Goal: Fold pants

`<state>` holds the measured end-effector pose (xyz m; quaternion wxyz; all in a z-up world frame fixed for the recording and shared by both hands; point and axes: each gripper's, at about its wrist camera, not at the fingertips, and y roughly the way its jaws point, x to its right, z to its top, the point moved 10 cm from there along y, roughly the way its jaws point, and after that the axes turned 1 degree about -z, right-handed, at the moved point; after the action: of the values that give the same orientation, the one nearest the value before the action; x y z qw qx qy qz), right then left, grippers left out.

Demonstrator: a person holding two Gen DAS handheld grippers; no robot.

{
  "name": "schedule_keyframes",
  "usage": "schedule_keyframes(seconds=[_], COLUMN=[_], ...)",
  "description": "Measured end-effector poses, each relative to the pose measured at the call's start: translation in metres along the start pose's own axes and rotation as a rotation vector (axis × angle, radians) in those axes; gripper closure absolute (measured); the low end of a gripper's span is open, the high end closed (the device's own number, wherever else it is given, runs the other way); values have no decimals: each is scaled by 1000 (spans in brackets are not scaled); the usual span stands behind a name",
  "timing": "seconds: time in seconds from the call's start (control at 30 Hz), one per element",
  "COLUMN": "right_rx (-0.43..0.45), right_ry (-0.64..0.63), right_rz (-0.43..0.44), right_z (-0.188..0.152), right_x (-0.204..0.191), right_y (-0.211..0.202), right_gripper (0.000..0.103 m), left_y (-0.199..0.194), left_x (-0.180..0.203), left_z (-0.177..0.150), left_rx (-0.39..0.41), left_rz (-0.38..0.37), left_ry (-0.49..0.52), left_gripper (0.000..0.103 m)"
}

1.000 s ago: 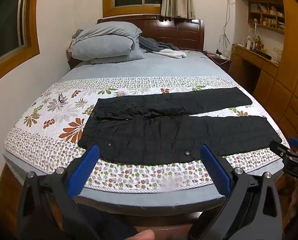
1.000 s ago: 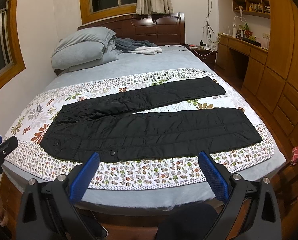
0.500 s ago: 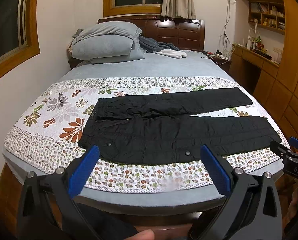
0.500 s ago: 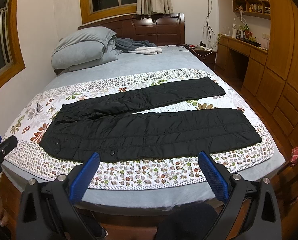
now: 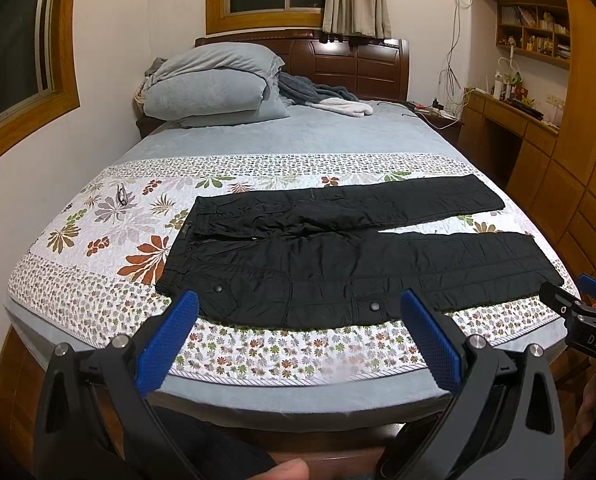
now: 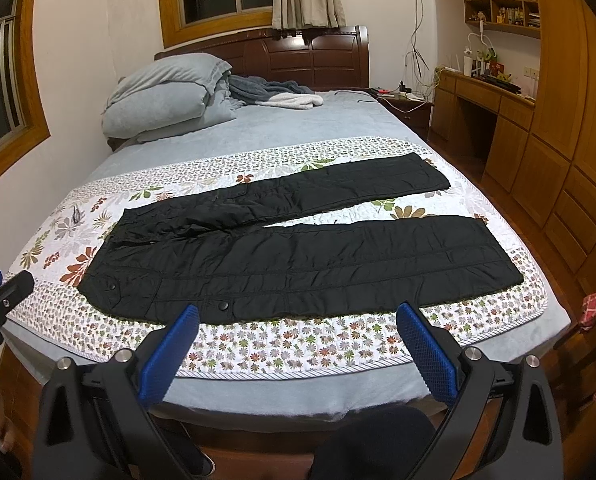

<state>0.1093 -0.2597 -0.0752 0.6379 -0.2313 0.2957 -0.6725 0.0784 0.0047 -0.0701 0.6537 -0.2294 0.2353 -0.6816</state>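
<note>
Left wrist view: the left gripper (image 5: 298,312) hangs spread wide, holding nothing, short of the bed's (image 5: 298,396) near edge. The black pants (image 5: 350,256) lie flat on the floral quilt (image 5: 97,240) (legs pointing right). The right gripper (image 6: 298,320) is equally wide and empty.

A bed (image 5: 281,140) with a grey sheet carries a floral quilt (image 5: 109,236) across its foot; black pants (image 5: 338,264) lie flat on the quilt, and folded bedding (image 5: 213,80) is stacked at the headboard.
</note>
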Motion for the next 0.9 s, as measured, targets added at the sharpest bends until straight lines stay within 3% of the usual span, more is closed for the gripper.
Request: schedule_keyframes(seconds=[0.9], right_rx=[-6], right_ry=[-3], right_rz=[-3], right_z=[-2], right_x=[1], right_y=[3], right_gripper=[3], left_y=[5], left_x=[-3], left_z=[0], left_rx=[-16], left_rz=[-19], left_ry=[-8], left_gripper=[3])
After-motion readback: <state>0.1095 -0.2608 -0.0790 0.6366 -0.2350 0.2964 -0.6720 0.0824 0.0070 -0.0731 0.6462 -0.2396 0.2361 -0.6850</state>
